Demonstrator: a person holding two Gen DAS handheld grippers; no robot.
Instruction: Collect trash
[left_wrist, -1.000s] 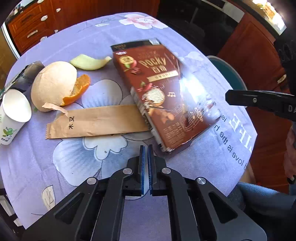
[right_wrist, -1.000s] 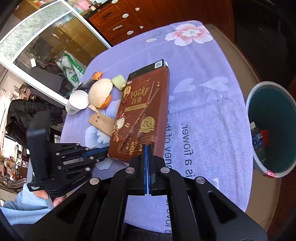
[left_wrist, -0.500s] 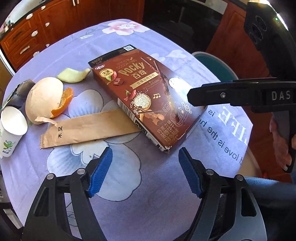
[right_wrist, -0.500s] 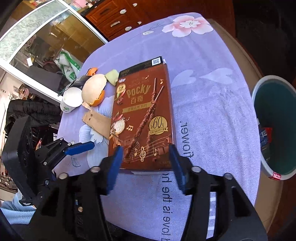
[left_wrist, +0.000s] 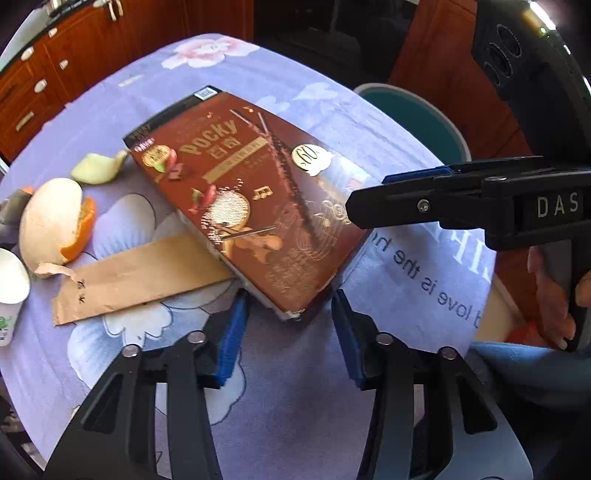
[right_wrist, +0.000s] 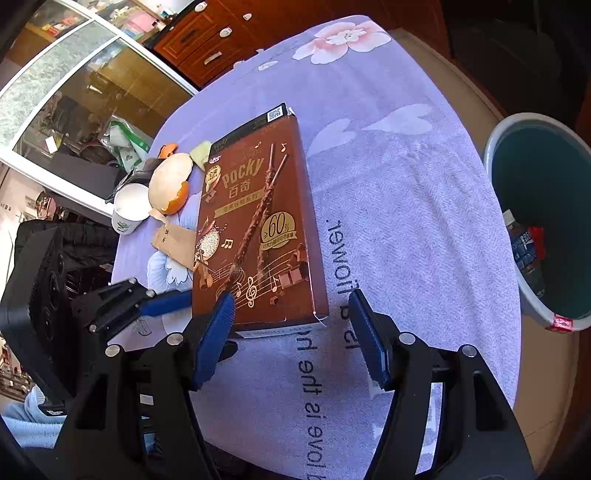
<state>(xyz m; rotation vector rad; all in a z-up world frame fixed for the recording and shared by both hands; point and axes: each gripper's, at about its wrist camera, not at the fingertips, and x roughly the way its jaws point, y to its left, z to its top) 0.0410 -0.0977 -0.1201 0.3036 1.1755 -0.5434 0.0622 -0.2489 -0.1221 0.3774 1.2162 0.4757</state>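
Note:
A brown Pocky box (left_wrist: 255, 206) lies flat on the purple flowered tablecloth (left_wrist: 295, 387); it also shows in the right wrist view (right_wrist: 258, 229). My left gripper (left_wrist: 288, 332) is open, its blue pads on either side of the box's near corner. My right gripper (right_wrist: 291, 332) is open, its pads astride the box's near end. A brown paper sleeve (left_wrist: 140, 273), orange peel (left_wrist: 55, 221), a pale fruit slice (left_wrist: 98, 168) and a white paper cup (left_wrist: 9, 288) lie left of the box.
A teal-lined trash bin (right_wrist: 543, 221) with a bottle inside stands beside the table on the right; it also shows in the left wrist view (left_wrist: 413, 114). Wooden drawers (left_wrist: 44, 81) stand behind the table. The table edge (right_wrist: 546, 387) is near on the right.
Both grippers went from shut to open and moved closer to the near end of the Pocky box, one from each side. The box stays on the table.

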